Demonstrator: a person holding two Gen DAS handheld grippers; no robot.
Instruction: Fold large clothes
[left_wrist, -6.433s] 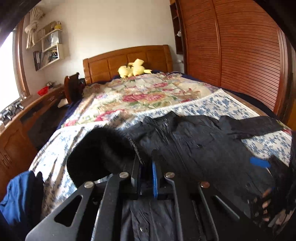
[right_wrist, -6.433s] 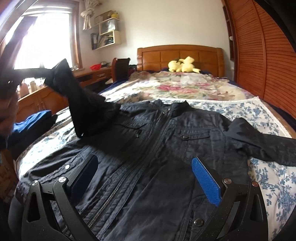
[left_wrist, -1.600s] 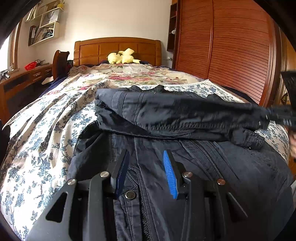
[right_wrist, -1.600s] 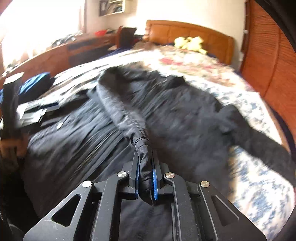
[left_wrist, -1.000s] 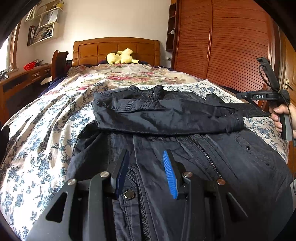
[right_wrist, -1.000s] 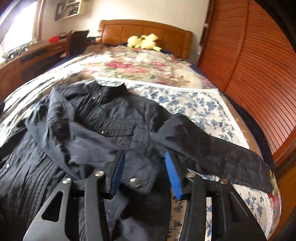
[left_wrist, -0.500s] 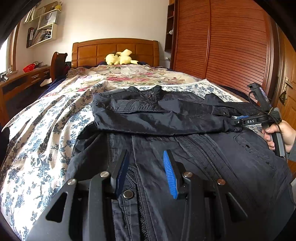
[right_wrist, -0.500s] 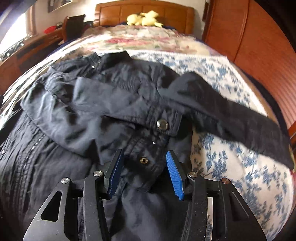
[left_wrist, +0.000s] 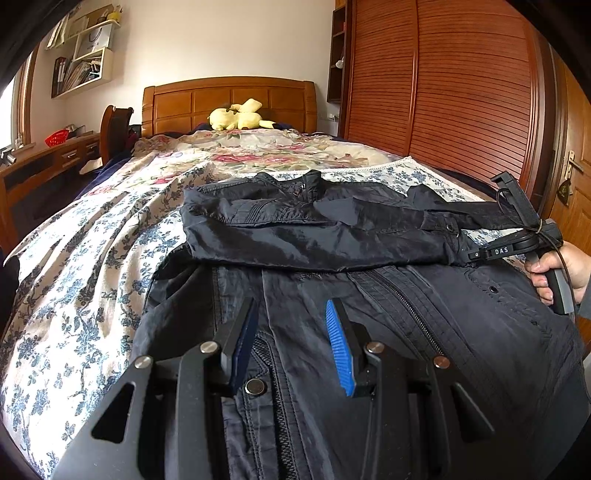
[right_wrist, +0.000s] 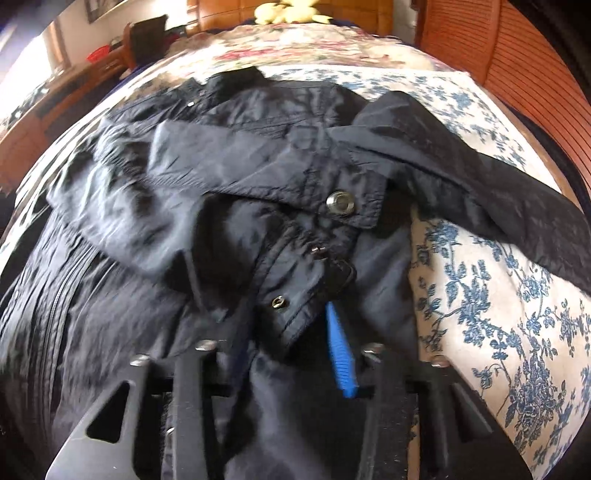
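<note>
Setting: bedroom; floral bedspread (left_wrist: 92, 258) on bed.
Garment: black jacket (left_wrist: 369, 314) lies zipped, one sleeve (left_wrist: 314, 240) folded across the chest.
Risk: slick fabric may slide, undoing the fold.
Left gripper (left_wrist: 291, 343): jaws apart, empty, above hem.
Right gripper (right_wrist: 291, 347): jaws apart around the cuff (right_wrist: 303, 295), not clamped.

The left hand-held gripper (left_wrist: 291, 341) sits low at bottom centre of its view, fingers parted. At the right edge, a hand (left_wrist: 561, 267) grips the right hand-held gripper (right_wrist: 286, 347), also parted.
</note>
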